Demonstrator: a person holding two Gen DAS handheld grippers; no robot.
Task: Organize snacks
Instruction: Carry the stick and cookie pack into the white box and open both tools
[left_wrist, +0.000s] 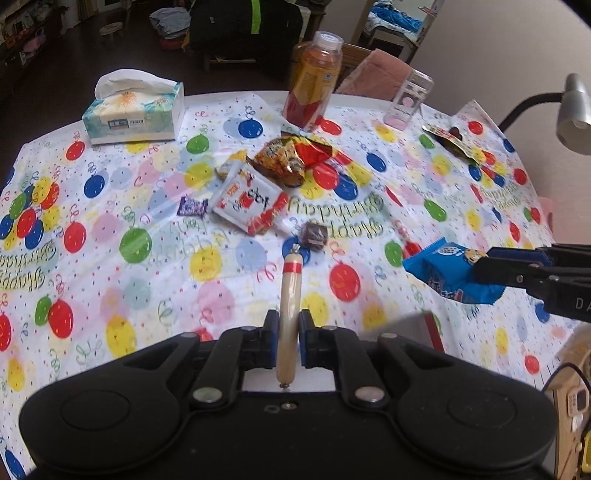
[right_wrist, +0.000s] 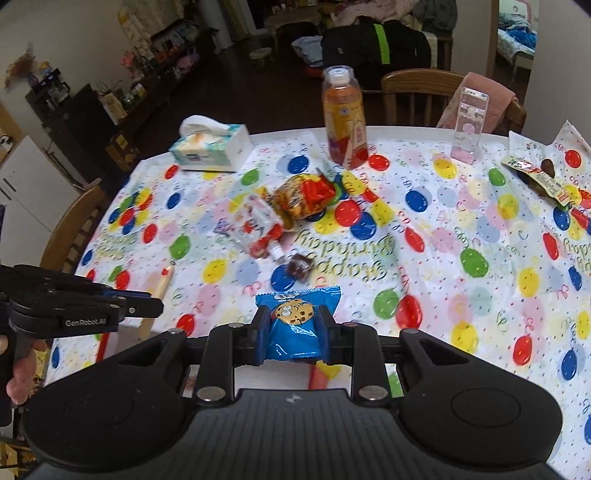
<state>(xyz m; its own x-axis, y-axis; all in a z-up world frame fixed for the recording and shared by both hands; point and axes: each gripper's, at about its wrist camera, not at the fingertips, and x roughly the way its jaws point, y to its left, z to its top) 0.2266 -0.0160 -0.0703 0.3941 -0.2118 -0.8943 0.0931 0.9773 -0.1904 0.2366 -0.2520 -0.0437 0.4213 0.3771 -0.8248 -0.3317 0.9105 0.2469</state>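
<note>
My left gripper (left_wrist: 288, 325) is shut on a pale sausage stick (left_wrist: 290, 291) with a red band, held above the balloon-print tablecloth. My right gripper (right_wrist: 293, 325) is shut on a blue cookie packet (right_wrist: 295, 328); in the left wrist view the packet (left_wrist: 439, 267) hangs at the right. Mid-table lie a red-and-white snack pack (left_wrist: 251, 201), an orange-red crinkly bag (left_wrist: 291, 157), a small purple wrapper (left_wrist: 191, 206) and a dark brown wrapped sweet (left_wrist: 313, 235). Another wrapped snack (right_wrist: 535, 179) lies at the far right.
A tissue box (left_wrist: 135, 110) stands at the far left, an orange drink bottle (left_wrist: 314, 83) and a clear container (left_wrist: 408, 99) at the far edge. Wooden chairs (right_wrist: 417, 92) ring the table. A grey lamp head (left_wrist: 574, 110) hangs at the right.
</note>
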